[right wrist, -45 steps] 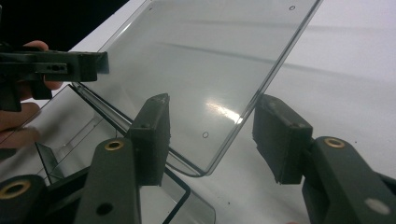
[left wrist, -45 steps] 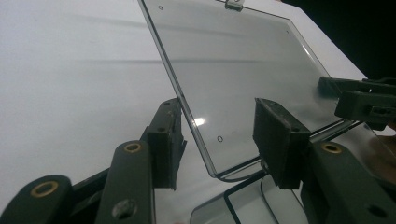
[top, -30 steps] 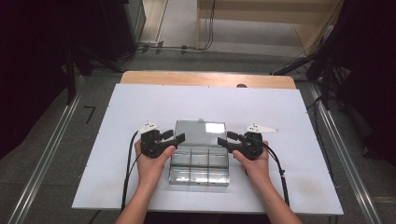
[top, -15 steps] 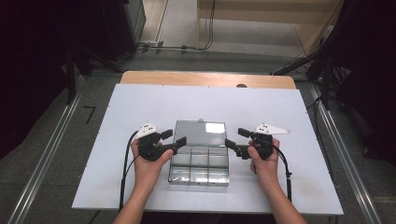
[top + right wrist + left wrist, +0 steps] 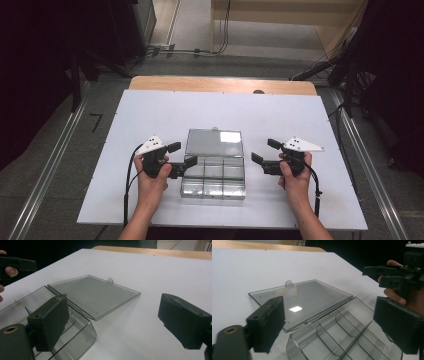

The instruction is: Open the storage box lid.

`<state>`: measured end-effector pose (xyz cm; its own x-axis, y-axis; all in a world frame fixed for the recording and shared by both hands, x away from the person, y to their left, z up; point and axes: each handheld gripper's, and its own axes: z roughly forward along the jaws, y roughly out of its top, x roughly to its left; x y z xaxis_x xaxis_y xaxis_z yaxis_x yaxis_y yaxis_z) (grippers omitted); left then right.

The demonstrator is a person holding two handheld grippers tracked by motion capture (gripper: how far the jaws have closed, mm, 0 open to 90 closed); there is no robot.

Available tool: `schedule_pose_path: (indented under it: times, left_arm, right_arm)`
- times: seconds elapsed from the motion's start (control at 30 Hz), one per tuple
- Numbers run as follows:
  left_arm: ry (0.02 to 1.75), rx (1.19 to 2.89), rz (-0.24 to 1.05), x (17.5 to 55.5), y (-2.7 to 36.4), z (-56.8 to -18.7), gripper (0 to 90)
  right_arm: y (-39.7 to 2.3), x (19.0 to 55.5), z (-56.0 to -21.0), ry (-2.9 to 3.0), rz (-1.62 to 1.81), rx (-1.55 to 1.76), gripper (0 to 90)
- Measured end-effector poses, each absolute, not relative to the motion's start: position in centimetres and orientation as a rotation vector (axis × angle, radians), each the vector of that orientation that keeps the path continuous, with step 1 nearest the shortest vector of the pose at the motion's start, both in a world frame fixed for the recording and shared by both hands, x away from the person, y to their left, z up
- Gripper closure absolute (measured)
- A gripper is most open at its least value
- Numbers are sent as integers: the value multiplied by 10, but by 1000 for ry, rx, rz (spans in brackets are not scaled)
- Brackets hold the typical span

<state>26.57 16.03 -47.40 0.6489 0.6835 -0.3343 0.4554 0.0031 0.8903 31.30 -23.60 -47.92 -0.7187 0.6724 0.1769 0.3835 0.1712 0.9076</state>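
A clear plastic compartment box [image 5: 214, 182] lies open on the white table, its lid [image 5: 215, 141] folded flat on the far side. My left gripper [image 5: 182, 154] hovers at the box's left edge, and its jaws have just been opening with nothing pressed between them. In the left gripper view, the left gripper [image 5: 329, 327] frames the empty tray [image 5: 342, 340] and the lid [image 5: 299, 302]. My right gripper [image 5: 264, 150] sits just right of the box, apart from it, and its jaws have also just been opening. The right gripper [image 5: 115, 325] looks across the lid [image 5: 92, 292] and one tray corner [image 5: 80, 337].
The white tabletop [image 5: 150, 110] rests on a wooden board [image 5: 220, 85] that shows at its far edge. Cables [image 5: 129, 175] trail from both grippers toward the near edge. Dark floor, metal rails and furniture surround the table.
Both hands have drawn outward from the box, left hand to the left and right hand to the right, and both pairs of jaws stand wider. The box and lid lie as before.
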Motion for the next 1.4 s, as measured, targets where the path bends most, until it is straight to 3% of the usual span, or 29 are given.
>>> schedule_pose_path:
  times: [0.13,1.23,1.4]
  left_arm:
    - [940,1635,224,262,163,-475,32]
    - [938,1775,260,234,200,-482,4]
    - [953,1796,255,233,209,-484,3]
  right_arm:
    - [-244,309,-480,2173,1566,1001,82]
    - [-312,278,-489,2175,1534,990,68]
    - [-323,272,-488,2186,1519,978,9]
